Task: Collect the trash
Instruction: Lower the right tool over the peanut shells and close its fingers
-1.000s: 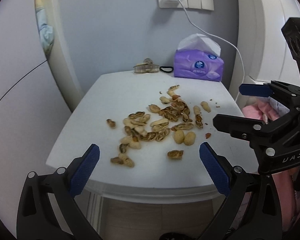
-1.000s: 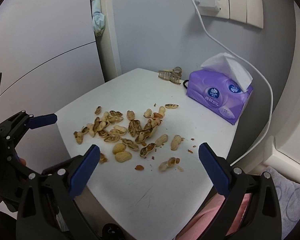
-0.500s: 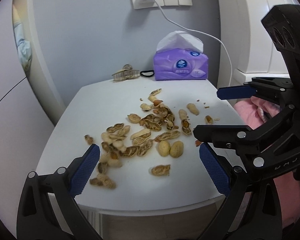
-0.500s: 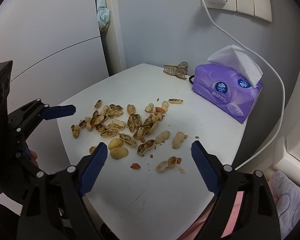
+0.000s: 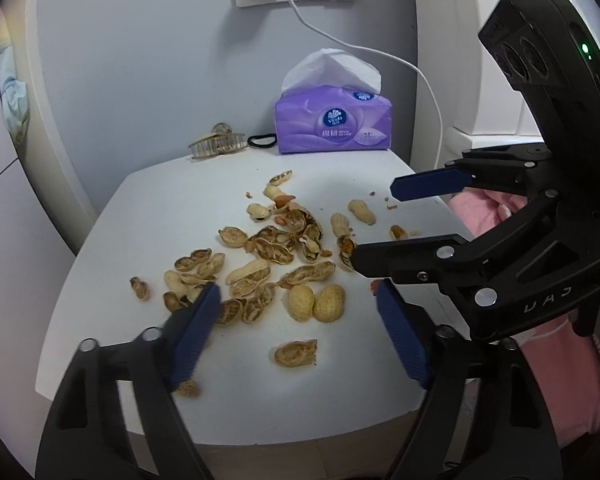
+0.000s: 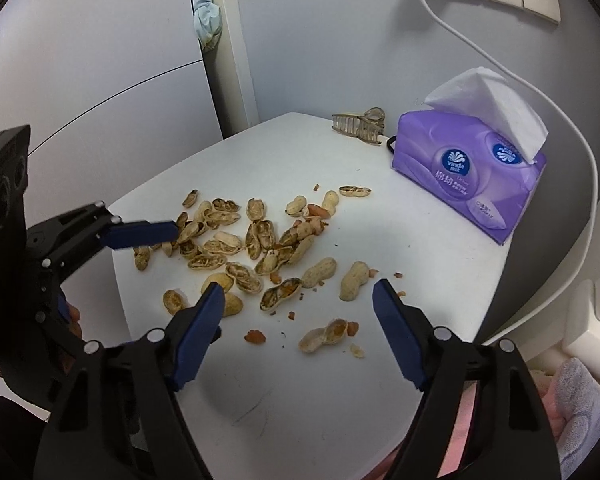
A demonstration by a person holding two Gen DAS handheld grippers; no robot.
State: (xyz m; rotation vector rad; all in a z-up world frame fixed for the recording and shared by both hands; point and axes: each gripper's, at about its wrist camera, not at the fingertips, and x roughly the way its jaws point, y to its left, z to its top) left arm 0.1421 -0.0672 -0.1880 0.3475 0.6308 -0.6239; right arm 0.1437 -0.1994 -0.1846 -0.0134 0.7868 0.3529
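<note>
I have both tongs poised over the small white counter [image 5: 228,184], and the trash, a loose scatter of tan peanut shells and whole pods [image 5: 276,248], lies spread across its middle, with outliers toward the near and left edges.

As I judge it, the step in hand is gathering that scatter into one heap. To do it well I would sweep from the outside in, bringing the stray cracked pod [image 5: 295,353] near the front edge and the lone shell [image 5: 139,287] on the left toward the dense cluster. I would keep the blue pads low and flat on the surface so the thin husk crumbs are pushed and not skipped over. The light shells could easily skitter off the edge, so slow, shallow strokes seem right. I would also steer wide of the purple tissue pack [image 6: 470,184], the beige hair claw clip [image 6: 358,126] and the black hair tie [image 5: 262,141] at the back, none of which reads as trash.

The left tongs [image 5: 300,328] stand wide apart, gripping nothing, with two whole pods framed between the pads. The right tongs [image 6: 300,320] are spread just as wide and empty, hovering over the crumbs and a split pod [image 6: 324,336] on the near right part of the counter.
</note>
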